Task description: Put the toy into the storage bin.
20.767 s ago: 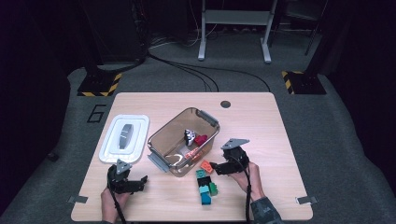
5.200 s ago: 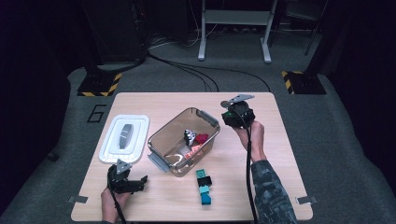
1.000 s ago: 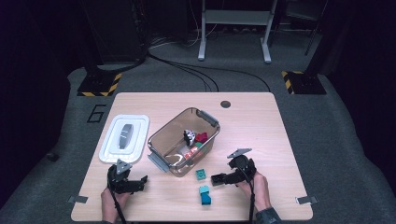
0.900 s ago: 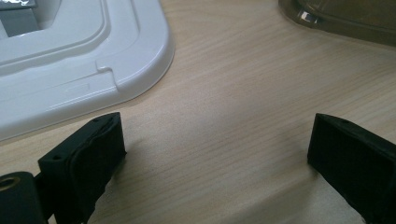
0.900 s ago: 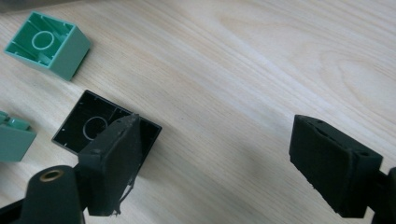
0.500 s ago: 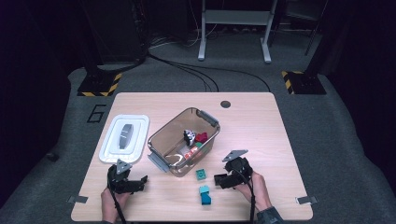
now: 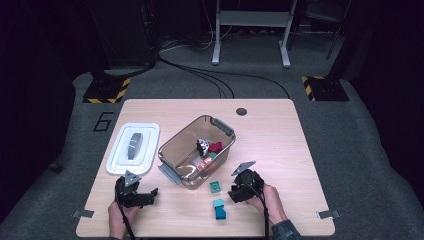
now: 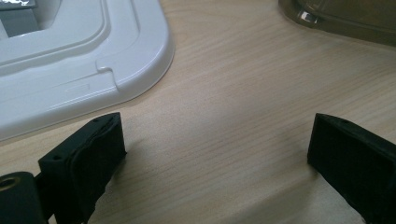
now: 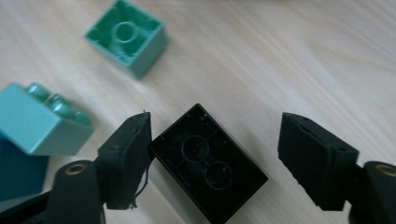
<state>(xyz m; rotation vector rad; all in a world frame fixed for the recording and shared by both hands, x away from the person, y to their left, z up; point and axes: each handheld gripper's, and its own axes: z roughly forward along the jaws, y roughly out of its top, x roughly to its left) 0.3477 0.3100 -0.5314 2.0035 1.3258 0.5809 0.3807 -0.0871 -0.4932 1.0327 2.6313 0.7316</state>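
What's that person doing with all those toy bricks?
A person is picking up bricks from a wooden table. The right claw has been closing around a black brick lying upside down; one pad touches it, the other is still apart. Some toys already sit in the clear bin. The left claw rests open near the white lid.

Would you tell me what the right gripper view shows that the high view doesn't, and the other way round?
Right gripper view: a black brick, hollow side up, between the jaws of the right gripper, which have just been closing; one jaw touches it, the other stands apart. High view: the bin with toys in it, the white lid beside it, the left gripper near the lid. Both: the green brick, the teal brick on a blue brick, the wooden table.
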